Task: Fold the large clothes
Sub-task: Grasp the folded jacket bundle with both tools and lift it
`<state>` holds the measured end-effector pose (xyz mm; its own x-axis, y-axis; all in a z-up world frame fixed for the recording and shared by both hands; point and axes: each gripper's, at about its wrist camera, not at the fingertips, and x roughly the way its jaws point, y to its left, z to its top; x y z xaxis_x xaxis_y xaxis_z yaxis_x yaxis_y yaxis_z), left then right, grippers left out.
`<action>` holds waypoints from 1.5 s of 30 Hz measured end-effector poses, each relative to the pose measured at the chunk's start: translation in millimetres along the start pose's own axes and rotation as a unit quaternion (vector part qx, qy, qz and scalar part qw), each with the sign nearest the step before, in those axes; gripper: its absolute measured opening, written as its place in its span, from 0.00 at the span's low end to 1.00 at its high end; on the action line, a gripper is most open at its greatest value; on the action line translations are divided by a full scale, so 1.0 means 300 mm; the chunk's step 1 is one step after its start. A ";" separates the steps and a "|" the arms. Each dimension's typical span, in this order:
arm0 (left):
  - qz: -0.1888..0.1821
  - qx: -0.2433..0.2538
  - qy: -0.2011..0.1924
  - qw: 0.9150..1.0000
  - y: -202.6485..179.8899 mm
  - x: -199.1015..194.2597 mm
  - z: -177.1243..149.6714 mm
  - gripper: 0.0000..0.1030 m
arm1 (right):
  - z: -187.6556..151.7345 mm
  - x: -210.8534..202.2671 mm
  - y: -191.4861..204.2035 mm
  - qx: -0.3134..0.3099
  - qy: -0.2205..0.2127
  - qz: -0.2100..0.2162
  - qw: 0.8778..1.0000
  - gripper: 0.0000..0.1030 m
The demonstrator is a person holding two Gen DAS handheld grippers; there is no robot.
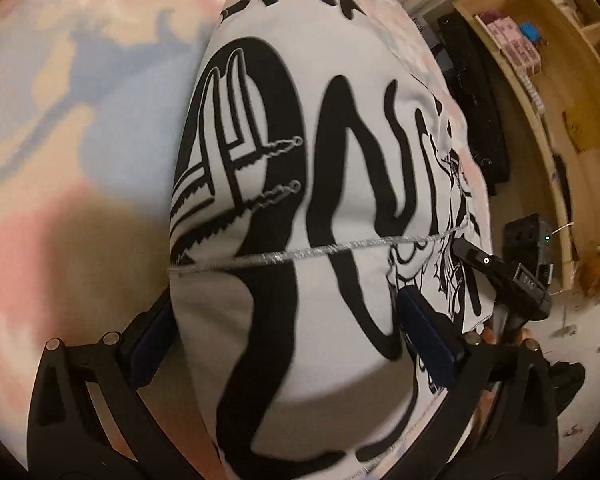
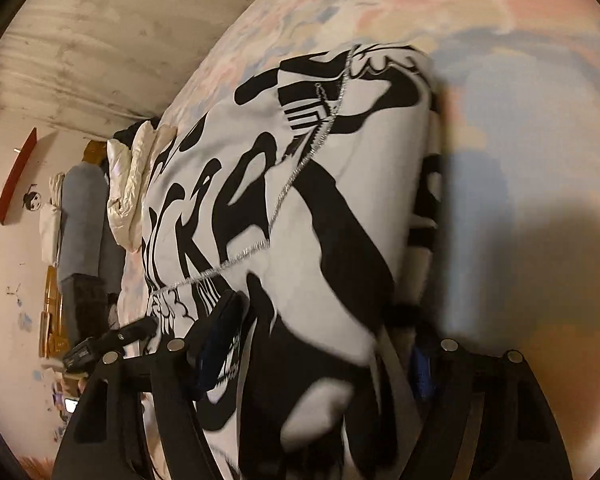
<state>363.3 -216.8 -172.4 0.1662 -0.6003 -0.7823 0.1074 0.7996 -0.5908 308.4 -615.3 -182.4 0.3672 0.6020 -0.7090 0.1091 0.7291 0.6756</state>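
A pastel pink-and-blue bedspread (image 1: pixel 80 80) carries the folded white garment with bold black lettering (image 1: pixel 340 152), a silver chain (image 1: pixel 340 246) crossing it, while the left gripper (image 1: pixel 292 344) and right gripper (image 2: pixel 320 344) each straddle its near end, jaws spread wide, not pinching it.
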 end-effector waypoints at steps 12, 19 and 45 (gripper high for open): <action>0.027 0.029 -0.001 0.999 -0.054 0.038 0.066 0.92 | 0.023 0.007 0.041 -0.036 -0.029 -0.023 0.999 0.47; 0.075 0.104 -0.096 0.987 -0.195 -0.094 0.024 0.58 | -0.088 -0.111 0.259 -0.118 -0.087 -0.082 0.986 0.27; 0.157 0.126 -0.246 0.948 0.223 -1.490 0.455 0.54 | 0.088 0.306 1.723 -0.238 -0.132 0.045 0.961 0.26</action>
<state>430.0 107.2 164.8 0.6592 -0.3021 -0.6886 0.1971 0.9531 -0.2295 423.0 -191.6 107.2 0.5844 0.6116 -0.5334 -0.3451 0.7822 0.5188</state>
